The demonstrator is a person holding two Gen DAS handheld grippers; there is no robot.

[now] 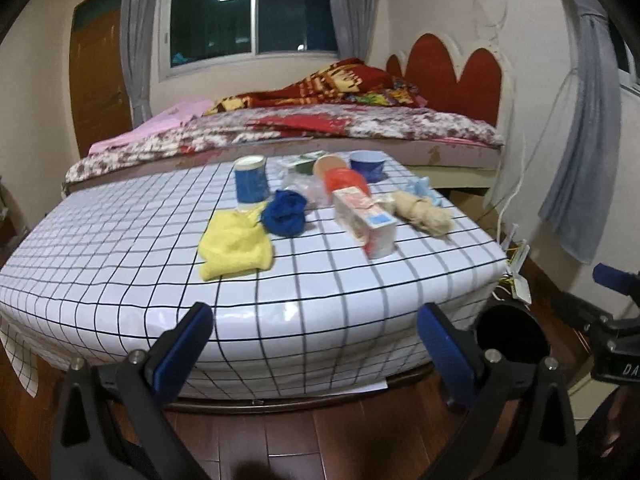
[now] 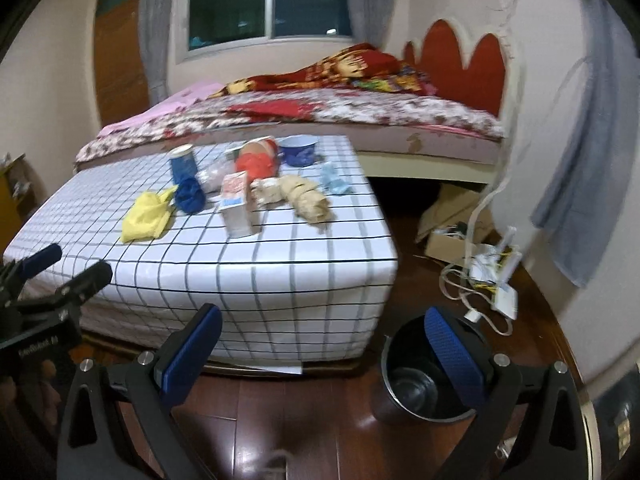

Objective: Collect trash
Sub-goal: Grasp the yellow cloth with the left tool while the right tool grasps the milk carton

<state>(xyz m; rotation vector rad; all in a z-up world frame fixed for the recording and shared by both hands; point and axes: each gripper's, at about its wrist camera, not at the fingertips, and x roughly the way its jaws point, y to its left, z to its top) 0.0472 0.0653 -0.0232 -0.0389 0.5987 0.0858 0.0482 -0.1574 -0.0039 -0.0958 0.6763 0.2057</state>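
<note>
Right, both grippers hang low over the wood floor, short of the table, and neither holds anything. Left gripper [image 1: 314, 346] has its blue-padded fingers spread wide, framing the near edge of the checked tablecloth [image 1: 120, 264]; right gripper [image 2: 324, 354] is just as wide apart, its right finger crossing the rim of the black trash bin [image 2: 404, 384] standing on the floor directly below it. Beyond the left gripper, up on the table, lies the trash: a yellow cloth [image 1: 236, 246] nearest, a blue cloth [image 1: 285, 213] touching its far corner, a milk carton [image 1: 366, 220] on its side further right, a beige wad [image 1: 422, 210] beside that. Further back stand a blue cup [image 1: 251, 179], an orange bag [image 1: 346, 180] and a blue bowl [image 1: 367, 165]. Behind everything, the bed [image 1: 360, 128].
</note>
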